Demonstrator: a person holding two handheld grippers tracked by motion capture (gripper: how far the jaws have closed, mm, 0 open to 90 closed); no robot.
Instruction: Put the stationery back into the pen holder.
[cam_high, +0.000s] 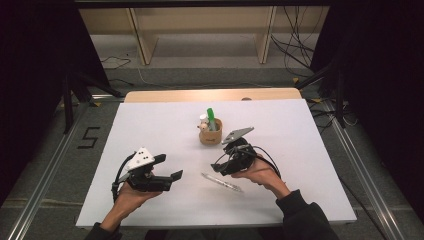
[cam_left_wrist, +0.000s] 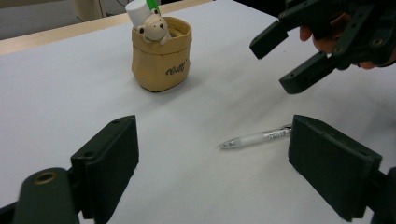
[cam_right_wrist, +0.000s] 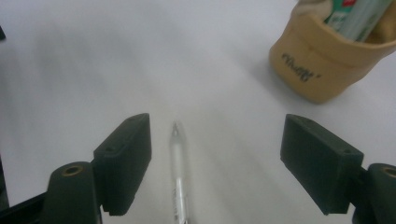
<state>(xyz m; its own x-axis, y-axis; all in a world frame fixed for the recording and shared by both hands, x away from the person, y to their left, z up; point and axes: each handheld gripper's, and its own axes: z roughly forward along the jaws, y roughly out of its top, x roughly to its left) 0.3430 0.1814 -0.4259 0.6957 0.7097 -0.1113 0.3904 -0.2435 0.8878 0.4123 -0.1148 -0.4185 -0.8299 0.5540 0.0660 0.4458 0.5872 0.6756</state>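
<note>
Right tongs (cam_right_wrist: 215, 158) released, straddling clear pen (cam_right_wrist: 177, 172) on counter (cam_high: 150, 125). Lower, centre on barrel, then pinch. Left tongs (cam_left_wrist: 212, 163) released, idle.

The tan pouch (cam_left_wrist: 161, 53) on the table carries a dark cursive word on its front. It shows in the left gripper view and again, upside down, in the right gripper view (cam_right_wrist: 317, 60), but the letters are too small and slanted to spell out with any certainty. On the floor (cam_high: 60, 165) to the left of the table, black tape forms a large figure 5 (cam_high: 88, 137). The pen (cam_left_wrist: 257, 138) bears some fine print on its clear barrel, too blurred to read. A green-and-white thing (cam_right_wrist: 362, 16) inside the pouch has a red patch, unreadable.
</note>
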